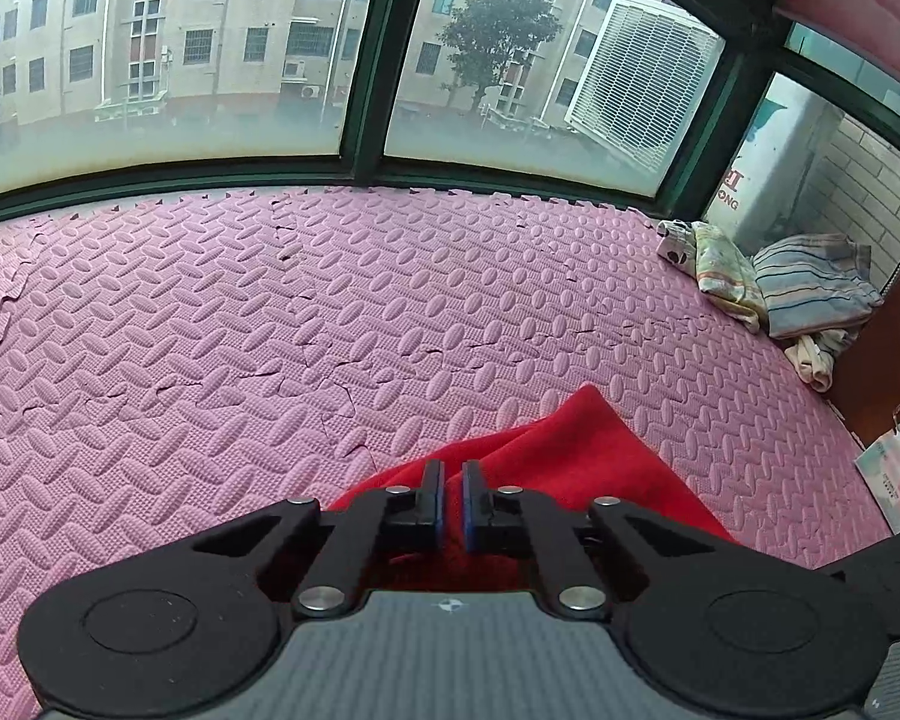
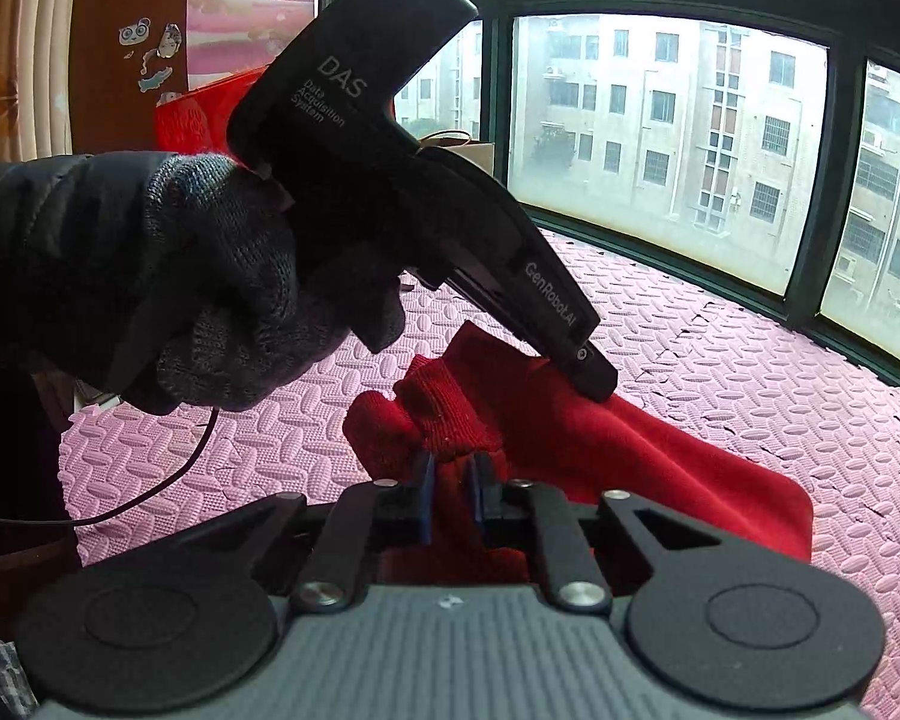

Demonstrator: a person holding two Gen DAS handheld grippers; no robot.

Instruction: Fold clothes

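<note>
Both tools are clenched on the red garment — your right tool on its ribbed edge, your left tool just beyond. Lift together, evenly — keeping the cloth taut above the pink mat.

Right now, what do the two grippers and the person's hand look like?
Both the left gripper and right gripper are black linkages with silver rivets, blue-edged pads and grey ribbed bodies. The left's handle reads "DAS" and "GenRobot.AI"; a dark knitted glove, dark padded sleeve and thin black cable show.
</note>
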